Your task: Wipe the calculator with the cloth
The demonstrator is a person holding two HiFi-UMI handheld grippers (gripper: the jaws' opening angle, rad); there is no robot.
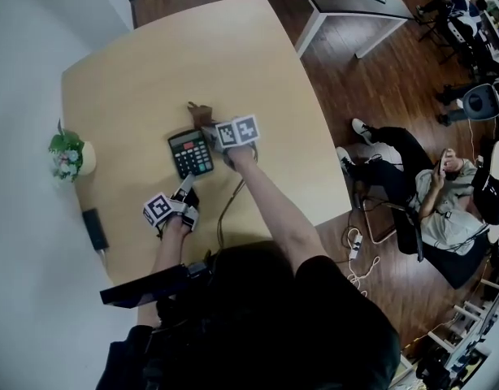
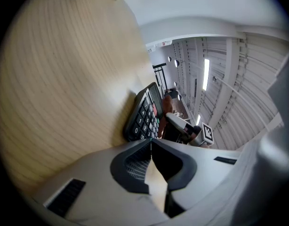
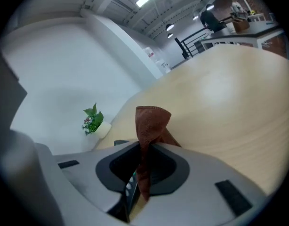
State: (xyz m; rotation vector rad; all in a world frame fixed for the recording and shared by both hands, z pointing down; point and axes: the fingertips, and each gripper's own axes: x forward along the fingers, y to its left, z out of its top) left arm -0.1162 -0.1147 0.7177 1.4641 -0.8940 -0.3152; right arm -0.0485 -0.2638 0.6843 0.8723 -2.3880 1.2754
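At table (image 1: 136,96) centre, calculator (image 1: 190,153) lies lengthwise away from the person. Right claw (image 1: 213,130), clenched on cloth (image 1: 199,112), sits at its far corner; left claw (image 1: 184,189), closed empty, by its near edge.

Table (image 1: 152,63), seen from above: calculator (image 1: 190,153) at centre; cloth (image 1: 199,114) just behind it, in the right gripper's (image 1: 210,128) jaws; left gripper (image 1: 185,188) at its near edge. Plant (image 1: 68,154) at the left edge — a block (image 1: 93,228) nearer along it.
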